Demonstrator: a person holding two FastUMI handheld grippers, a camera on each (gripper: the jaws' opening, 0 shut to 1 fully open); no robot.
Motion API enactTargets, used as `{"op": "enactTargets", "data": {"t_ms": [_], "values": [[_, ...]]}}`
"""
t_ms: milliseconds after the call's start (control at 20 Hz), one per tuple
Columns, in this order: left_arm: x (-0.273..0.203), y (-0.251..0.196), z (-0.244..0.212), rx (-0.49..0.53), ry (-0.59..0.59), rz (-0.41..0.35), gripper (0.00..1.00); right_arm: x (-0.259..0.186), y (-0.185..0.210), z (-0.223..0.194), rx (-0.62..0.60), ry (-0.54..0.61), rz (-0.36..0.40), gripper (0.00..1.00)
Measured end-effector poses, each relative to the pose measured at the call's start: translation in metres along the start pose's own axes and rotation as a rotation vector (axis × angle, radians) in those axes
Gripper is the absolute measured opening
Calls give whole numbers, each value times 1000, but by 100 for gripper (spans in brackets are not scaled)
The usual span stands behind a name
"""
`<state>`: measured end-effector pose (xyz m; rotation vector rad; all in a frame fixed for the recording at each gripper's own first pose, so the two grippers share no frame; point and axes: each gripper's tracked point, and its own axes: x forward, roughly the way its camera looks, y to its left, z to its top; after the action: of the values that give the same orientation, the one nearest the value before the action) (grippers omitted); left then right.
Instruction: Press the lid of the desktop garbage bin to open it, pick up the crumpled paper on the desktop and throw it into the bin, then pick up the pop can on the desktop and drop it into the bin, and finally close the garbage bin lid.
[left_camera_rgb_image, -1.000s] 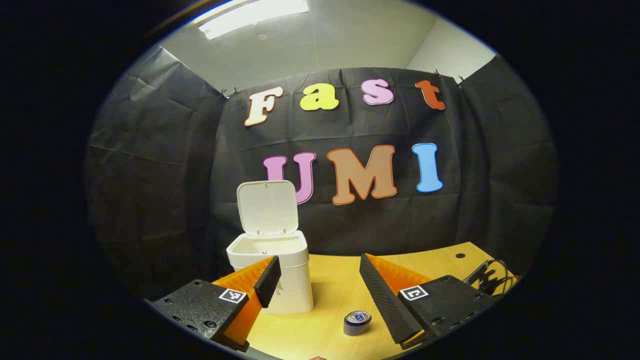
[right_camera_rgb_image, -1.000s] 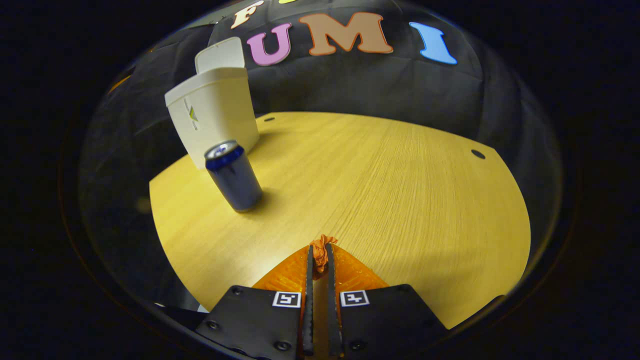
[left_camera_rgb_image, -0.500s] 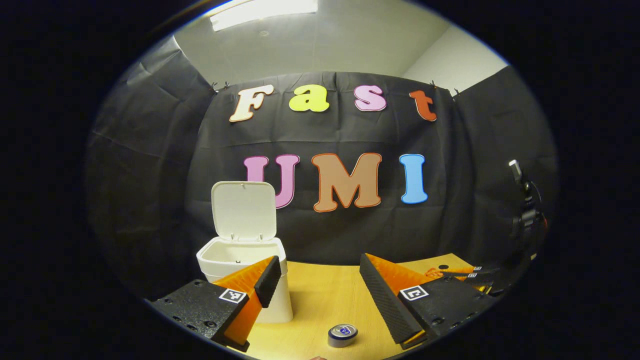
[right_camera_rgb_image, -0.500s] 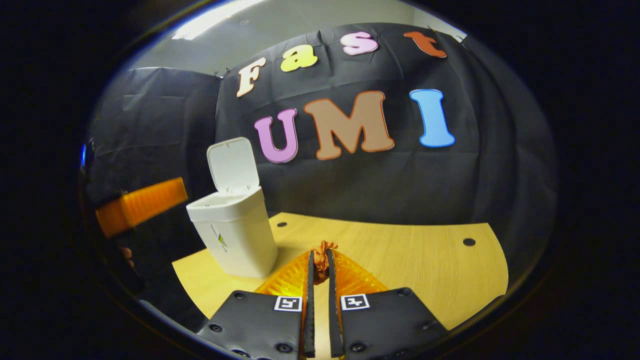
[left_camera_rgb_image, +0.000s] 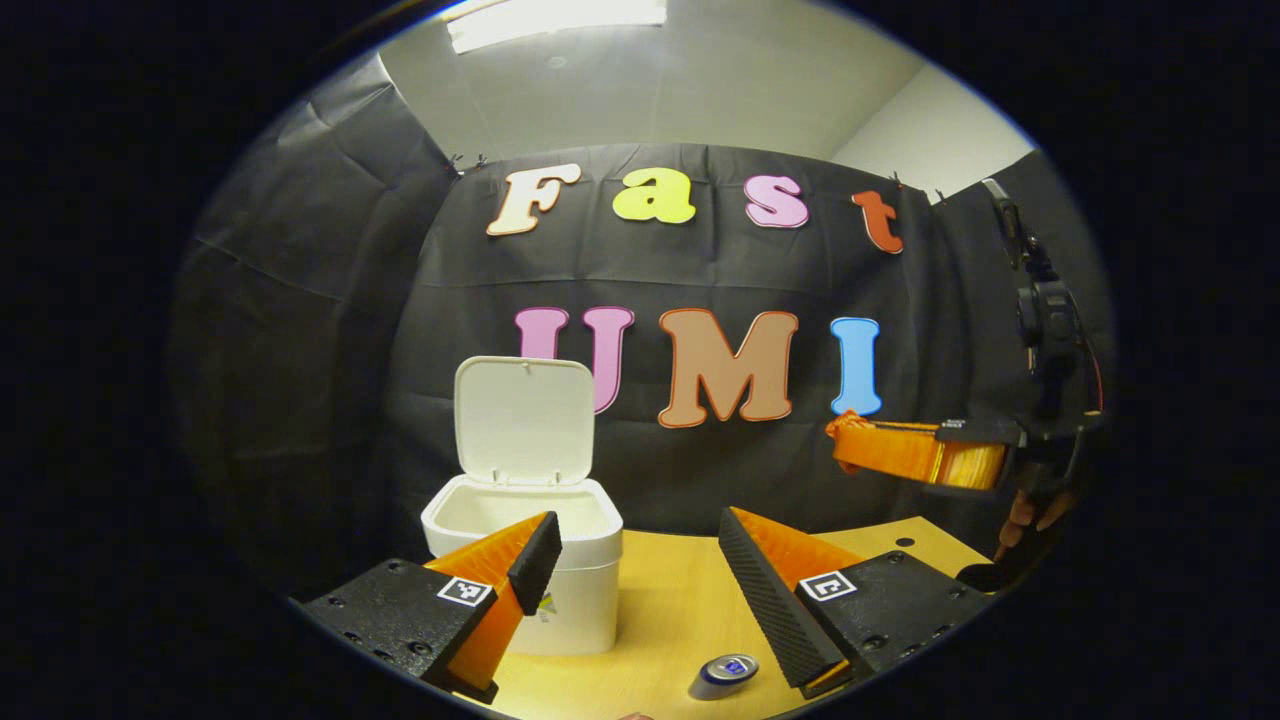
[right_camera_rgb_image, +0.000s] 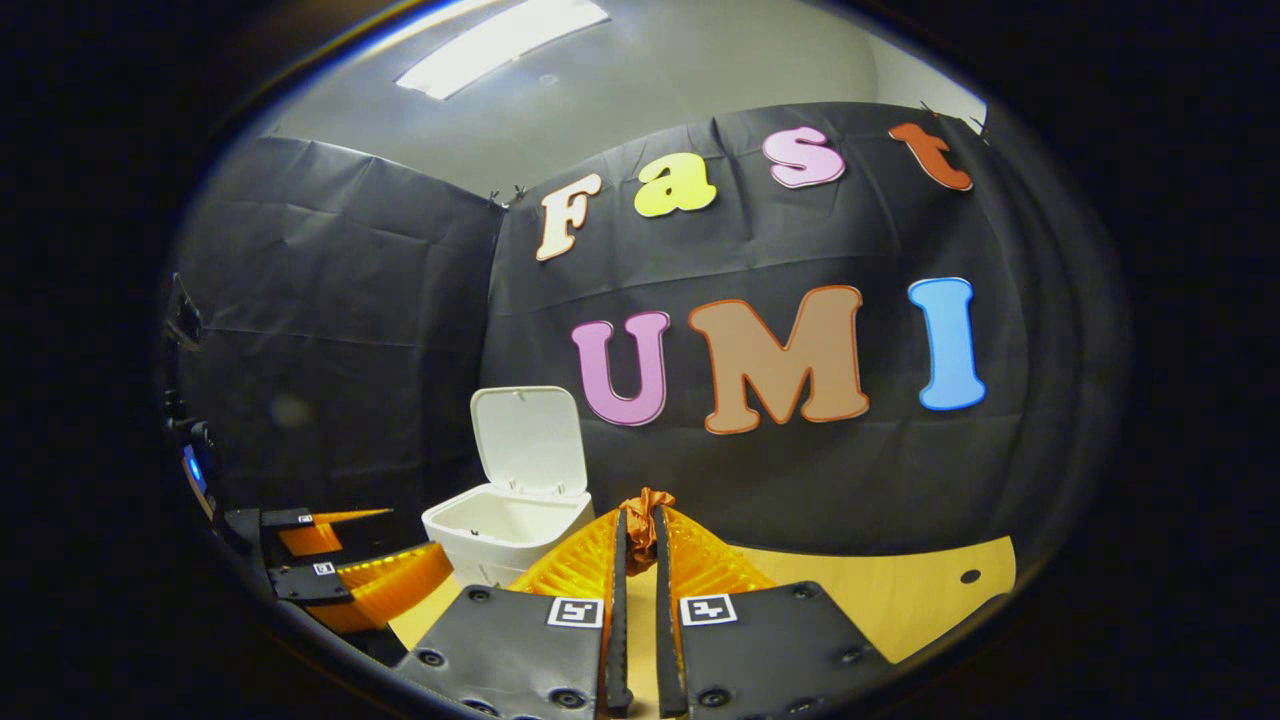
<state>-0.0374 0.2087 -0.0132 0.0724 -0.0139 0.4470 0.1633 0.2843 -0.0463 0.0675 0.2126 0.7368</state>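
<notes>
The white bin (left_camera_rgb_image: 535, 575) stands on the wooden table with its lid (left_camera_rgb_image: 524, 420) swung up; it also appears as the bin (right_camera_rgb_image: 508, 530) in the right gripper view, lid (right_camera_rgb_image: 528, 440) upright. My right gripper (right_camera_rgb_image: 640, 520) is shut on a small orange crumpled paper (right_camera_rgb_image: 642, 510), held high above the table, to the right of the bin. From the left gripper view that gripper (left_camera_rgb_image: 850, 440) hangs at the right with the paper at its tip. My left gripper (left_camera_rgb_image: 635, 555) is open, low in front of the bin. The blue pop can (left_camera_rgb_image: 724, 675) stands between its fingers' line, below.
The yellow wooden table (right_camera_rgb_image: 900, 595) has a small round hole (right_camera_rgb_image: 968, 576) near its right edge. A hand (left_camera_rgb_image: 1030, 515) holds the right gripper. My left gripper (right_camera_rgb_image: 340, 570) sits at the lower left of the right gripper view.
The right gripper has risen well above the table with the paper, level and facing the bin. The left gripper shifted slightly; it stays open.
</notes>
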Motion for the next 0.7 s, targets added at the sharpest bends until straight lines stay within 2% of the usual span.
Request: {"op": "enactTargets", "data": {"t_ms": [200,400,700], "values": [[0,37,-5,2,10,49,95,39,36,10,-21,-9,58,13],[2,69,-6,1,10,76,95,80,72,-1,-27,25,98,13],[5,114,-15,-4,33,97,95,129,112,-22,-28,71,117,14]]}}
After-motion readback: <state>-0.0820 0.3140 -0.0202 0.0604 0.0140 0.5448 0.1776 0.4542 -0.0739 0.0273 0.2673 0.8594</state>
